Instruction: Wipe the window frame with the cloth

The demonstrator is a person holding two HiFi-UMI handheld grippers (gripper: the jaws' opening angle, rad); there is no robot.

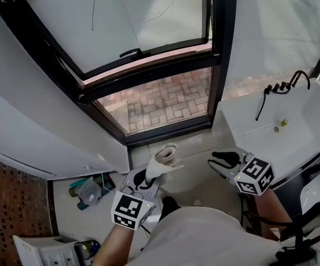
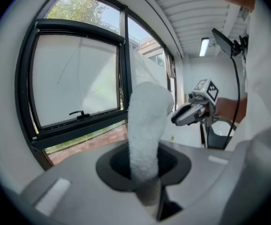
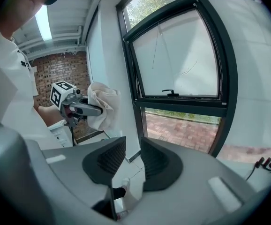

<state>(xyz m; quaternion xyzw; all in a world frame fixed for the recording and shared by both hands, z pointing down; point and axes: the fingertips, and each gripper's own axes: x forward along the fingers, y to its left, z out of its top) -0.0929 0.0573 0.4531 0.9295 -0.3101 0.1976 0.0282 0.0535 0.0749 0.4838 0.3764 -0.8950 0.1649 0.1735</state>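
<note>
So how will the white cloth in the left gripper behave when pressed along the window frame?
Probably soft and floppy: the cloth bulges and folds over above the left gripper. Its fluffy surface should drag rather than slip on the window frame. Likely light: one pinch holds it.

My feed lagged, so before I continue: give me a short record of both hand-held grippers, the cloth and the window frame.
left hand-held gripper: shut on cloth
right hand-held gripper: jaws apart, nothing between them
cloth: white, sticking up from the left jaws, clear of the frame
window frame: black, ahead of both grippers, untouched
</note>
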